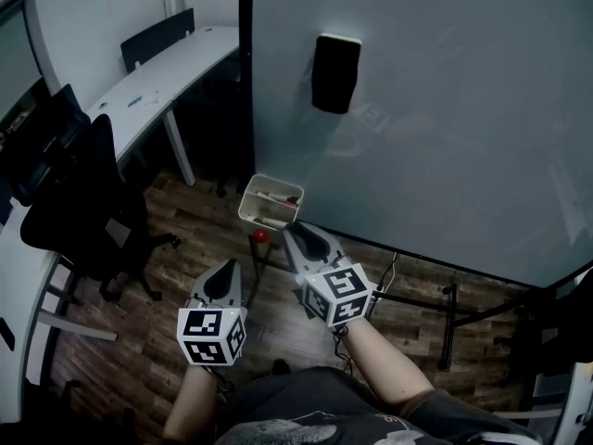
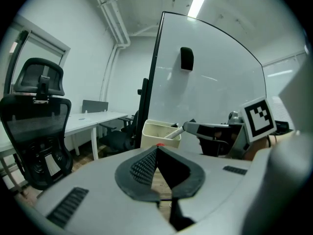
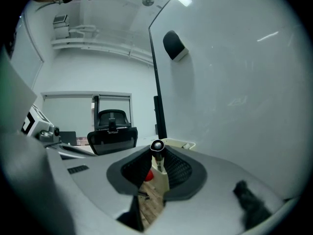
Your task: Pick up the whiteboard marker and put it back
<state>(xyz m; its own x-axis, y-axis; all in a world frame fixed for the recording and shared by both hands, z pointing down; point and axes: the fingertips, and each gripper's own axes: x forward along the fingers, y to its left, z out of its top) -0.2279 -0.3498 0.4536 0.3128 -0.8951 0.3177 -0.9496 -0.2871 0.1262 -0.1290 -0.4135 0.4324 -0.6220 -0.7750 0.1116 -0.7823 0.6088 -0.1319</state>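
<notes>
Head view: a cream tray (image 1: 248, 202) hangs at the lower left corner of the whiteboard (image 1: 445, 109), with a black eraser (image 1: 335, 72) stuck higher on the board. The right claw (image 1: 291, 231) reaches to the tray's near edge; the left claw (image 1: 230, 269) hangs apart from it, lower and to the left, with nothing in it. Left gripper view: the left claw's (image 2: 156, 150) jaws meet tip to tip, empty. Beyond them the right claw (image 2: 190, 127) grips one end of the whiteboard marker (image 2: 175, 132), whose other end slants down over the tray's (image 2: 152, 131) rim. Right gripper view: the right claw (image 3: 157, 151) is narrowed onto the marker (image 3: 157, 147), seen end-on between the pads, with the tray's far rim (image 3: 183, 144) just behind it. The step in hand is judged to be the grasp for the lift. It probably goes best with an even grip and a draw along the marker's own slant, so that the low end clears the rim without catching the tray wall. For the return, the low end should be inside the rim before the jaws part.
</notes>
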